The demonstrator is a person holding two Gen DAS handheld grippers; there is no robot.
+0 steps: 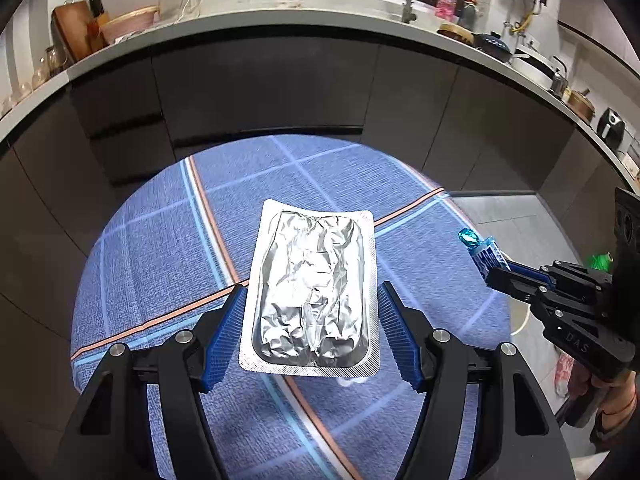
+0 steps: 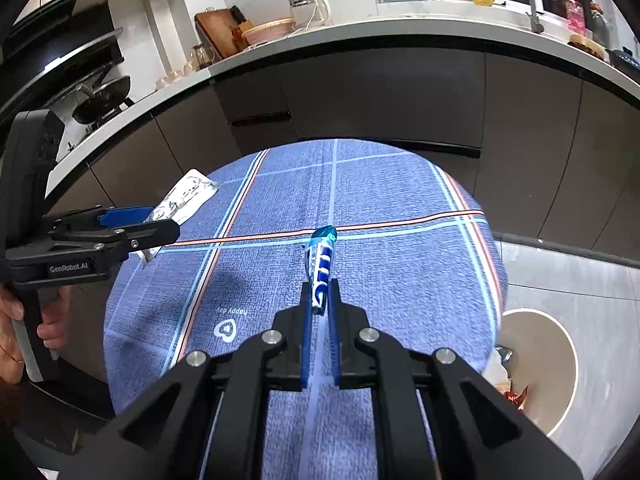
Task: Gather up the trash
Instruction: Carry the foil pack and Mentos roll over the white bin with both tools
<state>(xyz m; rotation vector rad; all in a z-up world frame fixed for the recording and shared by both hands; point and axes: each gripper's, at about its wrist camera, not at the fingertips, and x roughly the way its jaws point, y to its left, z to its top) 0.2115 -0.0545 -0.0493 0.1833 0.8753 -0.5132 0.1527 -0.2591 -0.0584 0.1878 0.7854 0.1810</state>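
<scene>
Left gripper [image 1: 312, 320] jaws clamp the foil tray [image 1: 311, 288] at centre frame; right gripper [image 2: 320, 300] jaws pinch the blue wrapper [image 2: 321, 268] above the desk [image 2: 380, 200]. The light tray, held only by its edges, could slip.

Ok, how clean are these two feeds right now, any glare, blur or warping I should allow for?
Left wrist view: sharp; the foil blister pack throws bright crinkled glare; the counter edge bows from fisheye.
Right wrist view: the blue wrapper is crisp, the bin at right is smeared, and shadows of both grippers fall on the tablecloth.
</scene>
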